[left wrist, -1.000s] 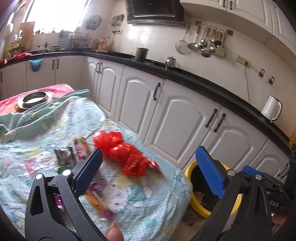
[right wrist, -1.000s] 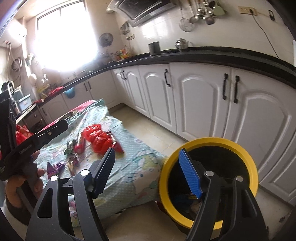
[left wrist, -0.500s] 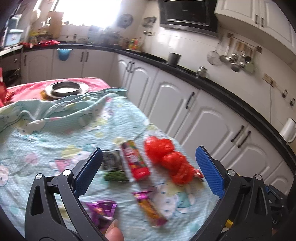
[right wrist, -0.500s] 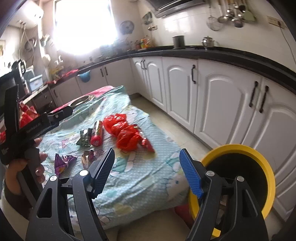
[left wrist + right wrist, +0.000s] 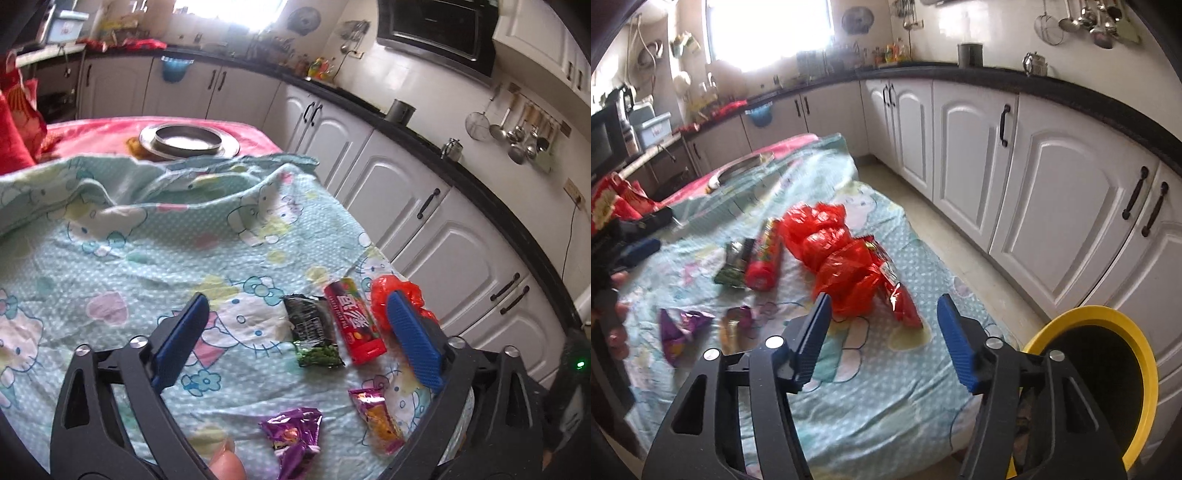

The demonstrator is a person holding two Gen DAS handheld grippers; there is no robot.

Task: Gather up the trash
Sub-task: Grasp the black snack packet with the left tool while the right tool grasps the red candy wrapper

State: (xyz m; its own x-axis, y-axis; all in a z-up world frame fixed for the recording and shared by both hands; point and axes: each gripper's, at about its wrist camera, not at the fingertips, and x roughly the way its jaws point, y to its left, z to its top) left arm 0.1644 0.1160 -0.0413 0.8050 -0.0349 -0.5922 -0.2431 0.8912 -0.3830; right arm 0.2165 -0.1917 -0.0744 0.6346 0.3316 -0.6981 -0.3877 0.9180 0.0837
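Note:
Trash lies on a light blue cartoon-print cloth [image 5: 155, 266]: a red plastic bag [image 5: 831, 247], a red candy tube [image 5: 352, 325], a dark green wrapper [image 5: 312, 332], a purple wrapper [image 5: 295, 435] and an orange wrapper [image 5: 376, 417]. My left gripper [image 5: 295, 332] hangs over the cloth with nothing between its fingers; its jaws are closing, the green wrapper and tube just beyond them. My right gripper [image 5: 882, 332] is above the cloth's near part, its jaws closing on nothing, the red bag just ahead. A yellow-rimmed bin [image 5: 1108, 369] stands on the floor at right.
White cabinets [image 5: 1052, 184] under a black counter run along the right. A metal dish [image 5: 188, 140] sits on a pink cover at the far end. A strip of floor [image 5: 942, 229] lies between cloth and cabinets. A hand [image 5: 613, 295] holds the left gripper at the left edge.
Both grippers swung left from the bin toward the trash on the cloth and dropped a little. The right jaws narrowed; the bin slid to the right edge of its view.

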